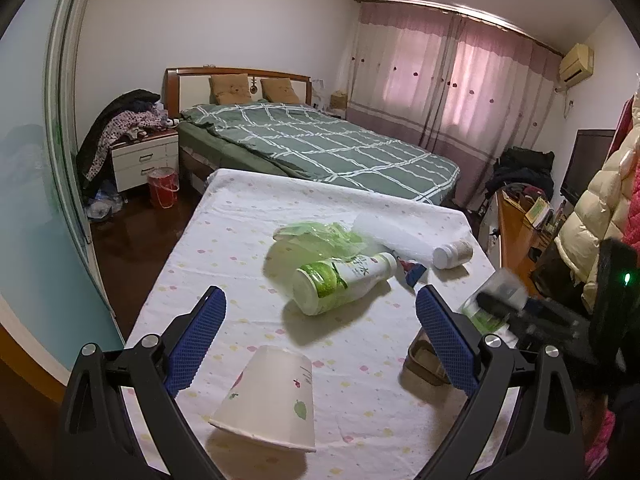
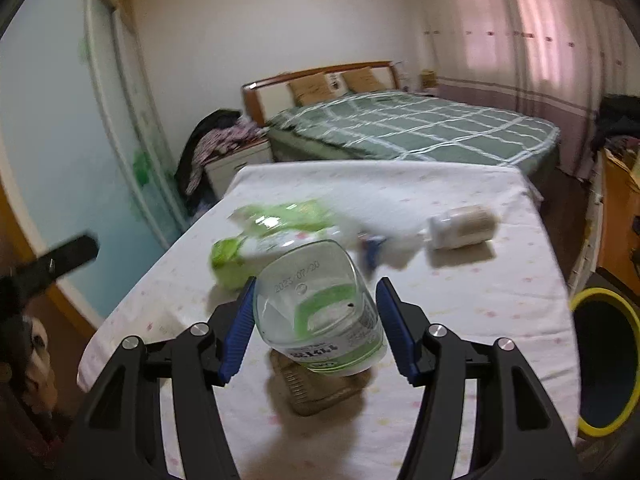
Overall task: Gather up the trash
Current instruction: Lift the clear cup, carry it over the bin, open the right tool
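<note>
My right gripper (image 2: 316, 304) is shut on a clear plastic bottle (image 2: 320, 320) with a green label, held above the table; it also shows blurred in the left wrist view (image 1: 492, 300). My left gripper (image 1: 320, 316) is open and empty above a tipped paper cup (image 1: 268, 400). On the flowered tablecloth (image 1: 224, 264) lie a white and green bottle (image 1: 340, 280), a green plastic bag (image 1: 320, 236), a small white-capped jar (image 1: 452, 254) and a blue wrapper (image 1: 412, 270).
A small metal tray (image 2: 316, 392) lies on the table under the held bottle. A yellow-rimmed bin (image 2: 608, 360) stands right of the table. A bed (image 1: 320, 144), a nightstand (image 1: 144, 160) and a red bucket (image 1: 163, 188) are beyond. A wooden desk (image 1: 520, 232) is on the right.
</note>
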Available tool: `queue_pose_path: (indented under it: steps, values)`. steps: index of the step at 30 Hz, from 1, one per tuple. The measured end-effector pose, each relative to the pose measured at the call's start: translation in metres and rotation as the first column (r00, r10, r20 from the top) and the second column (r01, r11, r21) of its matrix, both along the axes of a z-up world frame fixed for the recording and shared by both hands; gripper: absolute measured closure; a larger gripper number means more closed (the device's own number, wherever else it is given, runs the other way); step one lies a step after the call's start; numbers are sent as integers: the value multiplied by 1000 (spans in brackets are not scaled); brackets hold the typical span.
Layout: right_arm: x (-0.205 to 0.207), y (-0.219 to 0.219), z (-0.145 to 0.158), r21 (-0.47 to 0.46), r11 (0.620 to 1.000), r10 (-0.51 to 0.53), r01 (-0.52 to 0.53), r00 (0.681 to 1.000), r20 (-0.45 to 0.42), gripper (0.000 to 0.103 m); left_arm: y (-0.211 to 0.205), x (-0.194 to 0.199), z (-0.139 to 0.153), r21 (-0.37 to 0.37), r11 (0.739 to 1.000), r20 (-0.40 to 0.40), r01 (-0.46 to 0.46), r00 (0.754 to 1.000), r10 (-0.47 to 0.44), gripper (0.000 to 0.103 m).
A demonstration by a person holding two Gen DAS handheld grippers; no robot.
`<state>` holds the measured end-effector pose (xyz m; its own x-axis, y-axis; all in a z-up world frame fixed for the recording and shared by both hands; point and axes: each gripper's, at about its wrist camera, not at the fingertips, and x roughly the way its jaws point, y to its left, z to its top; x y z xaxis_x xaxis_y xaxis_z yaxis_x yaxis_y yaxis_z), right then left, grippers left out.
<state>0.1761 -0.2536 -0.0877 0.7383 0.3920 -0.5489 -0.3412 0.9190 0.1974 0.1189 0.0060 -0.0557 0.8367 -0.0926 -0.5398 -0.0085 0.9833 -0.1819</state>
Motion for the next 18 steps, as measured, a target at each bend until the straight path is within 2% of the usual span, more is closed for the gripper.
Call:
queue_pose_path:
  steps: [4,8,13,15,18]
  values:
    - [10,-47,0,36,989,-142,142,990,-10,46,-4,5,-4,4,1000,-13,7,1000,-7,9]
    - [16,-104,-8,41,938,-343,344,939,-25,49,-9,10,-9,13,1000,-32,12,999,-11,9]
    - [22,-179,-27,37,815,-574,579,814,-85,50,-15,21,-16,21,1000,-59,22,998,-21,9]
    - [24,-205,-36,29,765,-637,643,763,-113,50,-19,27,-20,24,999,-71,29,997,-27,9]
    - [26,-234,-48,12,708,-698,706,702,-142,50,-24,34,-24,27,999,-87,37,996,-34,9]
